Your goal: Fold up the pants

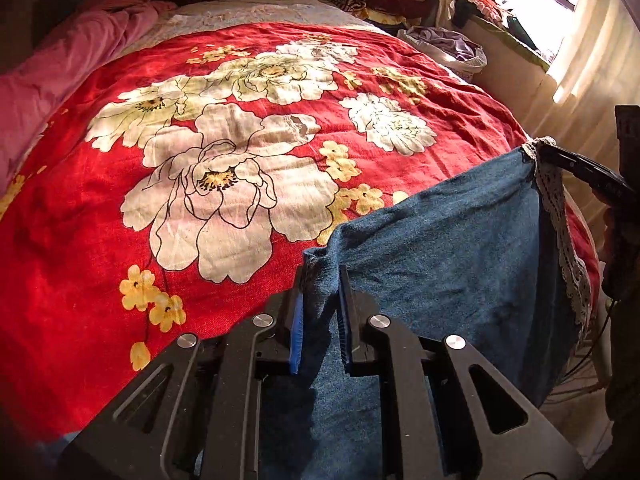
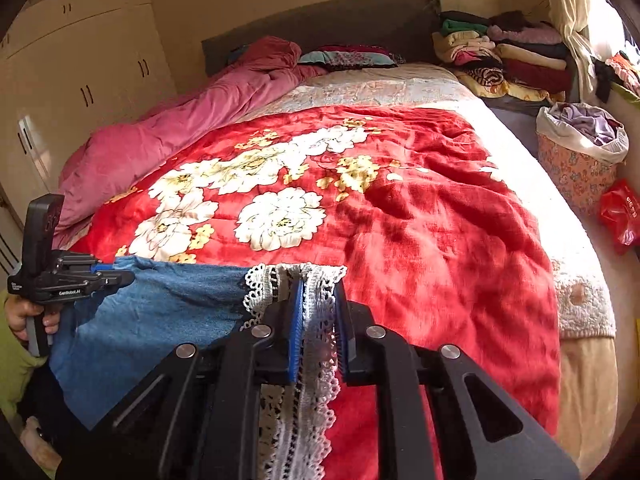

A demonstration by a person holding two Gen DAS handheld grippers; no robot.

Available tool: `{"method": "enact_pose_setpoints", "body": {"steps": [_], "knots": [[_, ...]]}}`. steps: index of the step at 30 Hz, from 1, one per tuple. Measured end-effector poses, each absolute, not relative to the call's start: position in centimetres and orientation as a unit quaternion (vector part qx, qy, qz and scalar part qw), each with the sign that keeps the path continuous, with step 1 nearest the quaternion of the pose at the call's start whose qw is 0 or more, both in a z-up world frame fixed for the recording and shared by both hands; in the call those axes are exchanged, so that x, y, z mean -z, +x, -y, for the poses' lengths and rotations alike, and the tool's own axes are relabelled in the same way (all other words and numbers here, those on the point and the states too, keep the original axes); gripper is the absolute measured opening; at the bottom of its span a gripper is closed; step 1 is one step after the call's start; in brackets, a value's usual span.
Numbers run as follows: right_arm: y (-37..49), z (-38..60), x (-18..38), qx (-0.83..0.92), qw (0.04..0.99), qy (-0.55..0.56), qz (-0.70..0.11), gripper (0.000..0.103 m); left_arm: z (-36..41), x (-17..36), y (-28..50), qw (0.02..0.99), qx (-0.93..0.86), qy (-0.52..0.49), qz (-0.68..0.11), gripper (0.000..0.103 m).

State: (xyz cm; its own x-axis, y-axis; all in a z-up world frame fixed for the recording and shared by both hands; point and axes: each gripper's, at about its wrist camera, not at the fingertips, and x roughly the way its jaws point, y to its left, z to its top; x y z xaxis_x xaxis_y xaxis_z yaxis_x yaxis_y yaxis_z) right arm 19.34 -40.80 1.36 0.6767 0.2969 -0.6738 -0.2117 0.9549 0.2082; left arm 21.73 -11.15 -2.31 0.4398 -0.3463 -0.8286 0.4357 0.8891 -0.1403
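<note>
Blue denim pants (image 1: 448, 256) with a white lace trim (image 1: 560, 216) hang stretched between my two grippers above the near edge of the bed. My left gripper (image 1: 322, 276) is shut on one denim corner. It also shows at the left of the right wrist view (image 2: 120, 276). My right gripper (image 2: 318, 292) is shut on the lace-trimmed corner (image 2: 316, 320) of the pants (image 2: 160, 320). It shows at the right edge of the left wrist view (image 1: 538, 148). The lower part of the pants hangs out of sight below.
A red blanket with white and yellow flowers (image 1: 240, 152) covers the bed. A pink duvet (image 2: 180, 128) lies along the left side. Stacked folded clothes (image 2: 504, 56) sit at the head. A floral laundry basket (image 2: 580, 160) and a red bag (image 2: 620, 212) stand at the right.
</note>
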Motion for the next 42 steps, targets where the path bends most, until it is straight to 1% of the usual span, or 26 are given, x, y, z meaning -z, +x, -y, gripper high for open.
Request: {"method": "enact_pose_setpoints", "body": {"steps": [4, 6, 8, 10, 11, 12, 15, 17, 22, 24, 27, 29, 30, 31, 32, 33, 34, 35, 37, 42], "knots": [[21.7, 39.8, 2.0, -0.133, 0.894, 0.032, -0.426, 0.013, 10.6, 4.3, 22.0, 0.848, 0.221, 0.034, -0.48, 0.009], [22.2, 39.9, 3.3, -0.131, 0.885, 0.039, -0.444, 0.013, 10.3, 4.5, 22.0, 0.849, 0.222, 0.03, -0.479, 0.011], [22.1, 40.2, 3.5, -0.132, 0.884, 0.059, -0.445, 0.016, 10.3, 4.3, 21.9, 0.851, 0.224, 0.034, -0.474, 0.014], [21.4, 40.8, 2.9, -0.117, 0.886, 0.073, -0.442, 0.037, 10.0, 3.9, 21.6, 0.854, 0.223, 0.036, -0.469, 0.018], [20.7, 41.3, 2.3, -0.11, 0.891, 0.079, -0.433, 0.04, 9.6, 3.6, 21.3, 0.856, 0.221, 0.034, -0.466, 0.021], [19.6, 41.7, 1.4, -0.108, 0.897, 0.084, -0.421, 0.04, 9.3, 3.1, 20.8, 0.858, 0.222, 0.03, -0.462, 0.022], [15.4, 42.5, -0.7, -0.113, 0.907, 0.106, -0.392, 0.04, 8.1, 1.3, 17.7, 0.867, 0.234, 0.03, -0.439, 0.029], [12.3, 42.5, -1.3, -0.116, 0.908, 0.11, -0.387, 0.04, 7.8, 0.5, 14.9, 0.868, 0.249, 0.042, -0.427, 0.034], [6.6, 41.5, 0.1, -0.107, 0.894, 0.11, -0.42, 0.04, 9.6, 1.4, 6.7, 0.844, 0.314, 0.1, -0.424, 0.037], [5.5, 41.3, 1.0, -0.106, 0.887, 0.124, -0.431, 0.04, 10.6, 2.3, 4.4, 0.829, 0.329, 0.116, -0.436, 0.037], [5.0, 41.0, 1.7, -0.103, 0.884, 0.129, -0.436, 0.041, 11.4, 3.0, 2.2, 0.824, 0.341, 0.139, -0.43, 0.038], [5.2, 41.1, 2.0, -0.095, 0.883, 0.139, -0.438, 0.049, 12.0, 3.2, 2.0, 0.824, 0.335, 0.155, -0.43, 0.039], [5.4, 41.2, 2.2, -0.092, 0.881, 0.142, -0.442, 0.051, 12.3, 3.5, 2.1, 0.825, 0.328, 0.165, -0.429, 0.039], [5.7, 41.1, 2.3, -0.093, 0.878, 0.143, -0.447, 0.051, 12.6, 3.8, 2.3, 0.824, 0.325, 0.174, -0.43, 0.039], [5.9, 40.9, 2.4, -0.096, 0.876, 0.141, -0.451, 0.051, 12.7, 4.2, 2.5, 0.822, 0.325, 0.179, -0.433, 0.038], [6.1, 40.8, 2.6, -0.095, 0.874, 0.136, -0.456, 0.047, 12.8, 4.5, 2.7, 0.82, 0.322, 0.182, -0.437, 0.034], [6.4, 40.6, 2.9, -0.098, 0.871, 0.132, -0.463, 0.03, 12.7, 4.8, 3.0, 0.819, 0.315, 0.183, -0.443, 0.021], [6.5, 40.4, 3.0, -0.104, 0.869, 0.128, -0.467, 0.021, 12.4, 4.7, 3.2, 0.82, 0.314, 0.176, -0.445, 0.014], [6.4, 40.1, 2.7, -0.104, 0.871, 0.119, -0.464, 0.013, 11.3, 3.7, 3.4, 0.822, 0.327, 0.143, -0.444, 0.003], [4.3, 39.0, -0.1, -0.118, 0.883, 0.114, -0.44, 0.012, 8.9, 1.3, 2.2, 0.834, 0.319, 0.145, -0.427, 0.001]]}}
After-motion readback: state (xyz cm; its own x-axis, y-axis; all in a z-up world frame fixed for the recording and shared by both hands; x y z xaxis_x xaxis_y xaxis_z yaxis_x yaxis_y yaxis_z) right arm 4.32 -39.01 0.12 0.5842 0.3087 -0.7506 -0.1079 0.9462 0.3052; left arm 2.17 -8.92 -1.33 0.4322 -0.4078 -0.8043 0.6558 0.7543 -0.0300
